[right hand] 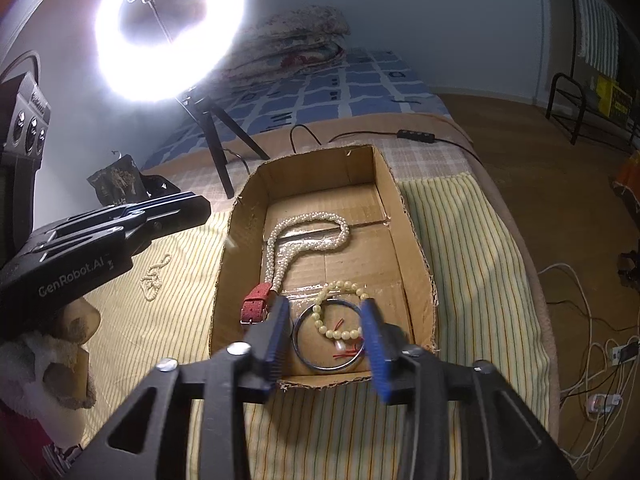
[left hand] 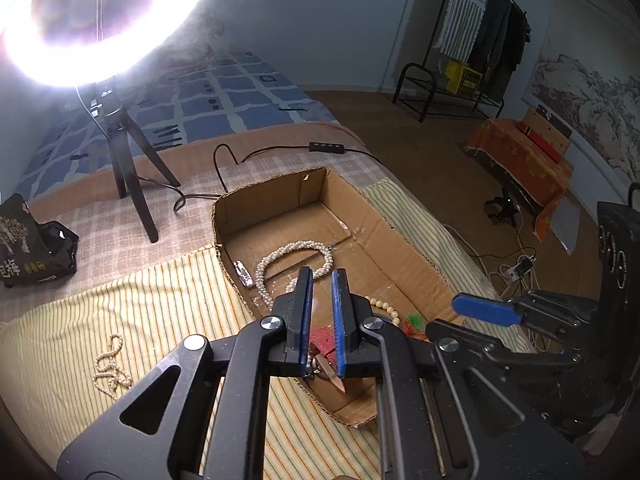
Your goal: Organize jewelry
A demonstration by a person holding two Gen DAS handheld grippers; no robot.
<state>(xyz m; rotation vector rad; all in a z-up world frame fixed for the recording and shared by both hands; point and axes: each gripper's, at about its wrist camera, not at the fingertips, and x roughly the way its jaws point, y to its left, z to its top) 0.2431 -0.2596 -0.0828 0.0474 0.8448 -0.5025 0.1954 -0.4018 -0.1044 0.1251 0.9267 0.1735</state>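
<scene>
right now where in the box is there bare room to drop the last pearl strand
Free: the far end of the cardboard box, between its back wall and the pearl necklace. Crowded: the near end, with the metal bangle, bead bracelet and red strap. The loose pearl strand lies outside on the striped cloth.

It was a bedroom in a home. A bed (right hand: 480,240) filled the middle of both views, spread with a yellow striped cover and, toward twelve o'clock, a blue patchwork sheet (left hand: 224,96); a folded floral quilt (right hand: 296,40) lay at its head. At two o'clock in the left wrist view stood a garment rack (left hand: 480,40) hung with clothes, and at three o'clock a landscape painting (left hand: 588,92) hung above the wooden floor (left hand: 400,128). A ring light (right hand: 172,32) on a tripod stood on the bed.
</scene>
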